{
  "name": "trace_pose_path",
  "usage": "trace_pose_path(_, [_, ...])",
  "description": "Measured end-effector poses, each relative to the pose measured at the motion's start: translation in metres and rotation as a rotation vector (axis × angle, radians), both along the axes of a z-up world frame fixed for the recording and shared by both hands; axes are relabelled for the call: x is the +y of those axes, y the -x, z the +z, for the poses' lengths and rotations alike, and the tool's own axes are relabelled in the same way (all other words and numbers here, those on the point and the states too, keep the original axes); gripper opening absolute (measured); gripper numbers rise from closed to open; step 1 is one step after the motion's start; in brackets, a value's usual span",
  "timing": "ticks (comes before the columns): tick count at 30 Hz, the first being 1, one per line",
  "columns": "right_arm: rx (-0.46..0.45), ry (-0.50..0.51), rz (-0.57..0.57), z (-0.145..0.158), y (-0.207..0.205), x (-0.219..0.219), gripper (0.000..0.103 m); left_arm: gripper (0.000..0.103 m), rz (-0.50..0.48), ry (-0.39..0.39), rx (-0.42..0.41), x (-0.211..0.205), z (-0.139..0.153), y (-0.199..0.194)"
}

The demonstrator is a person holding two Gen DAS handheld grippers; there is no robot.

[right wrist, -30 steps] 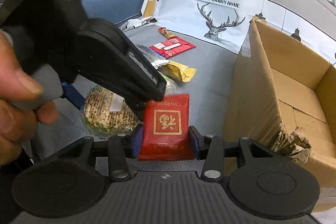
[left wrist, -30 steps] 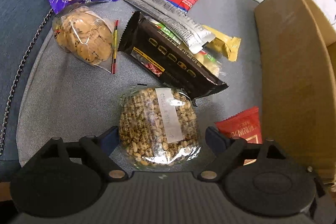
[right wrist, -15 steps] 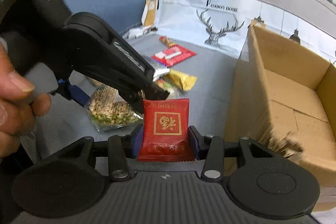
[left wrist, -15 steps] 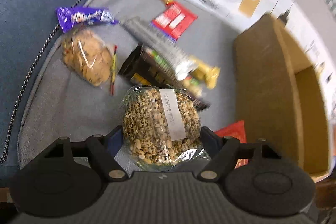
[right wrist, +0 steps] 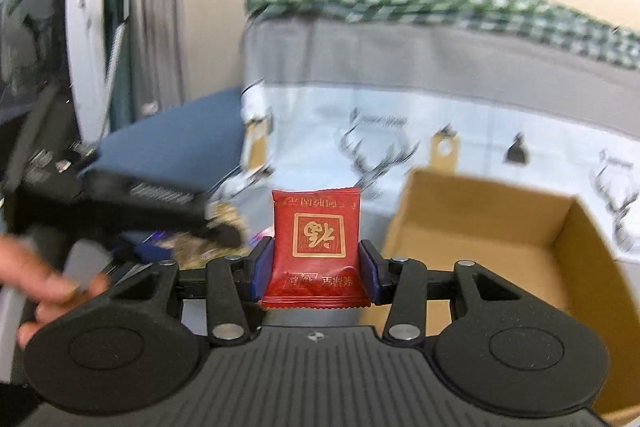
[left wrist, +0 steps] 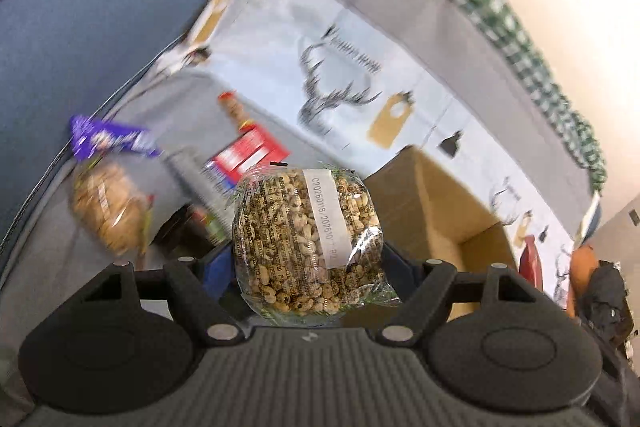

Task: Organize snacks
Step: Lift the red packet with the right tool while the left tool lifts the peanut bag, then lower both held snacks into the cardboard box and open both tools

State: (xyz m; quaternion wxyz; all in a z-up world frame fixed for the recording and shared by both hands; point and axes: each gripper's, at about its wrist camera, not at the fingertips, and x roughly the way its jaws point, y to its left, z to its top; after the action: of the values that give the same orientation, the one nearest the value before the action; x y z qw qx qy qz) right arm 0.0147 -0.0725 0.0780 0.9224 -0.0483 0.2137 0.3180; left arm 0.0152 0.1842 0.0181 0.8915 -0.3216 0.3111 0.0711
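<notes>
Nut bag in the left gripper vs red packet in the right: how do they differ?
The nut bag is clear, showing its contents; the red packet is opaque with gold print. The nut bag is bulging and rounded; the red packet is flat and rectangular. The nut bag spreads the left gripper wider than the red packet spreads the right gripper. Both are held off the surface.

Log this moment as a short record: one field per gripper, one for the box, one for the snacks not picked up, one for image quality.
left gripper: shut on the clear bag of puffed grain, held up off the cushion
right gripper: shut on the red packet, held upright
cardboard box: open, to the right of both grippers; what shows of its inside is bare
snacks left on the grey cushion: cookie bag, purple wrapper, red wrapper, others too blurred to name
image quality: motion blur in both views
</notes>
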Motion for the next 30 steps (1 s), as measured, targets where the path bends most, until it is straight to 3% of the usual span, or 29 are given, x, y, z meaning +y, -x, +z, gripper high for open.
trace_pose_path(4, [-0.036, -0.001, -0.083, 0.002, -0.027, -0.029, 0.047, 0.082, -0.038, -0.018, -0.047, -0.011, 0.005, -0.005])
trace_pose_path(8, [0.032, -0.041, -0.176, -0.016, -0.036, -0.059, 0.047, 0.082, -0.099, -0.022, -0.078, -0.023, 0.009, -0.01])
trace_pose_path(18, [0.038, -0.061, -0.251, -0.024, -0.043, -0.087, 0.047, 0.082, -0.246, -0.06, -0.165, -0.065, 0.046, -0.029])
trace_pose_path(26, [0.039, -0.08, -0.334, -0.024, -0.049, -0.105, 0.047, 0.082, -0.31, 0.008, -0.219, -0.107, 0.066, -0.074])
trace_pose_path(30, [0.029, -0.069, -0.398, -0.026, -0.053, -0.112, 0.047, 0.082, -0.332, 0.025, -0.269, -0.115, 0.061, -0.083])
